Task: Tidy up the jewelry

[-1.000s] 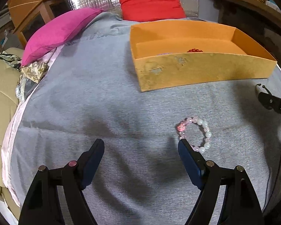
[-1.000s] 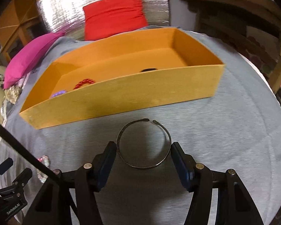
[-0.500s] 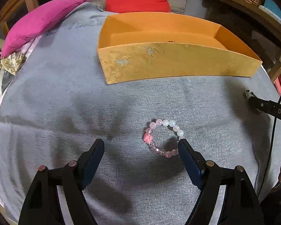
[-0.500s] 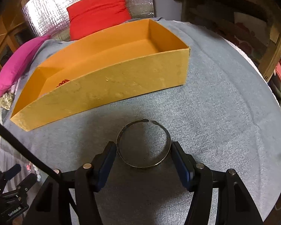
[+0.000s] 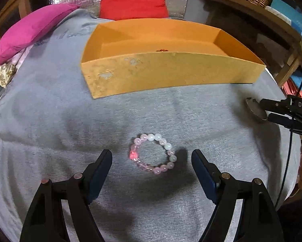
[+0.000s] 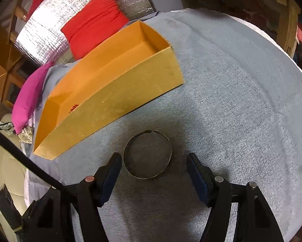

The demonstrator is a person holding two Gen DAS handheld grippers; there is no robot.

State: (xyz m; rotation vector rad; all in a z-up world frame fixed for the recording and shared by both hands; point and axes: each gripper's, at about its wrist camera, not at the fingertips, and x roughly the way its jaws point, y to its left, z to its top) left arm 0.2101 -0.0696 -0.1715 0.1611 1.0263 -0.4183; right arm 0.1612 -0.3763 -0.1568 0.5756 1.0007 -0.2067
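Both grippers had shifted over the grey cloth [image 5: 50, 111] in the last second. From the right wrist view, the orange box [image 6: 118, 98] had swung off to the left and turned at an angle. The left gripper [image 5: 152, 158] had moved until the bead bracelet [image 5: 153, 153] lay squarely between its spread fingers, touching neither. The right gripper [image 6: 154, 162] was likewise spread, its fingers flanking the metal bangle [image 6: 147, 154], which lay flat on the cloth. Judging by this, each tool was lined up for a grasp, with both pieces not yet boxed. The bracelet was a ring of pale pink and white beads with one brighter pink bead. The bangle was a thin dark hoop with a small gap facing the box. A small red piece [image 6: 73, 107] sat inside the box.
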